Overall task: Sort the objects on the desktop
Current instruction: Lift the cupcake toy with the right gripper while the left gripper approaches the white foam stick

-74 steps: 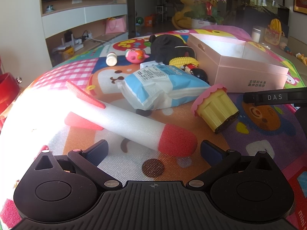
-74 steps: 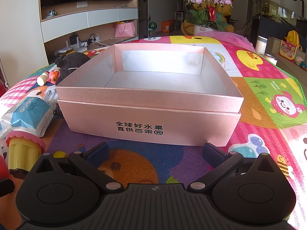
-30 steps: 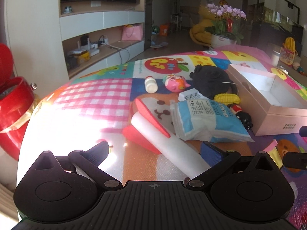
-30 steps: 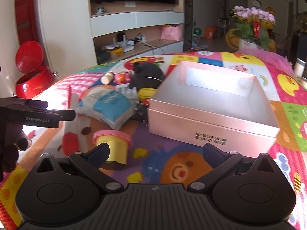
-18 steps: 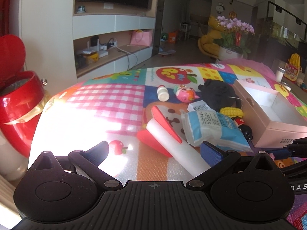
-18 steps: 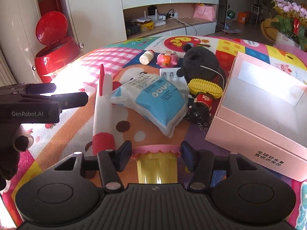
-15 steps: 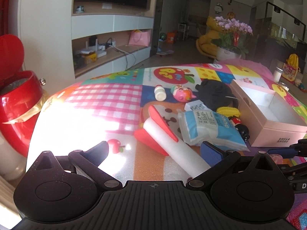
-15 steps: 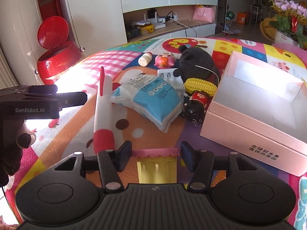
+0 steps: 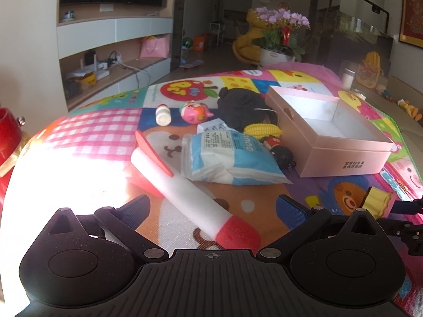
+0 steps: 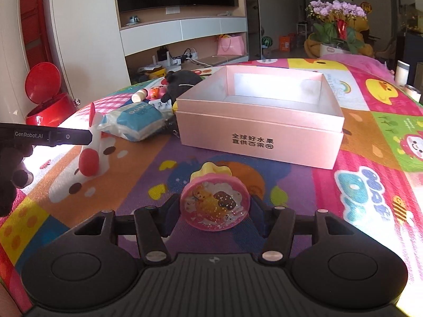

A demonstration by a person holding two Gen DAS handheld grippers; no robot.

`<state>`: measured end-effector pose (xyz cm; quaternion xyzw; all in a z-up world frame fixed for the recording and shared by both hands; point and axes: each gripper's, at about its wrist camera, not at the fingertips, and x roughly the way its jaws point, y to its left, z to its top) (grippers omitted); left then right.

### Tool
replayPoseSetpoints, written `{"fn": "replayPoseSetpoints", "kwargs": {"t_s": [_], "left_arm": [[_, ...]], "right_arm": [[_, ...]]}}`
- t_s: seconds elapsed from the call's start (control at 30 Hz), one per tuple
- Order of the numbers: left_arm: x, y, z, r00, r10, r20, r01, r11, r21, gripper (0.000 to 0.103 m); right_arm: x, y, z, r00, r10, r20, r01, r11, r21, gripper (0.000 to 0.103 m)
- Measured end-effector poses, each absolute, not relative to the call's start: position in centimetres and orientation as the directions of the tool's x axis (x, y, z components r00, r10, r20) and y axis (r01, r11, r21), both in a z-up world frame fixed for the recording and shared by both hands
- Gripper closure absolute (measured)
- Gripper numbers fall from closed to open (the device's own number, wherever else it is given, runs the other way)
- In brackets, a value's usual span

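Right claw [image 10: 214, 212]: jaws narrowed onto a toy cupcake [image 10: 214, 206], pads pressing its pink rim on either side. Cupcake lies tipped, glittery pink face with a bear picture toward the camera, yellow ribbed base pointing away toward the box. It looks lifted clear of the mat, though I cannot tell for certain. In the left wrist view only the yellow base [image 9: 376, 203] shows, at the far right.

Pink box [image 10: 260, 134], open and empty, sits ahead of the right claw, just beyond the cupcake. Two rows of black Chinese print on its near wall, the top one reading 全球好水果.

Left claw [image 9: 212, 211]: jaws wide, gripping nothing. White foam rocket [image 9: 185, 187] with a red nose and red fins lies on the mat, the nose between the open fingers; whether either pad touches it I cannot tell. From the right wrist view the left claw's arm [image 10: 46, 135] shows at far left, lettered "GenRobot.AI".

Ahead of the left claw, past the rocket: blue-and-white soft pack [image 9: 227, 158], print too small to read. Beyond it a toy corn cob [image 9: 261, 130], a black plush [image 9: 242, 108], a pink pig-faced toy [image 9: 194, 109], a small white bottle [image 9: 162, 115].

Table covered by a bright cartoon play mat [image 10: 383, 121].
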<state>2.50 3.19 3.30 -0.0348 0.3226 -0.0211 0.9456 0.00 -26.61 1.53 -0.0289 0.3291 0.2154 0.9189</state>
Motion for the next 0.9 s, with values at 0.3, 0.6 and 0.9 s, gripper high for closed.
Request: {"fn": "replayPoseSetpoints", "kwargs": {"t_s": [0.3,0.6,0.9], "left_arm": [[2.2,2.0,2.4,0.772,-0.08,-0.631,0.069,0.997,-0.042,0.0],[2.5,1.8,1.8,0.754,-0.094,-0.65,0.093,0.995,-0.037,0.0],[2.4,3.0,1.6,0.748,-0.087,-0.658,0.06,0.996,-0.063,0.0]], "right_arm": [[-0.8,-26.2,1.4,0.736,0.311,-0.601,-0.383,0.924,0.008,0.01],[0.4,-26.2,0.9,0.734,0.299,-0.609,-0.343,0.938,0.046,0.016],[1.5,-24.9,2.8,0.743,0.22,-0.632,-0.358,0.929,-0.097,0.049]]}}
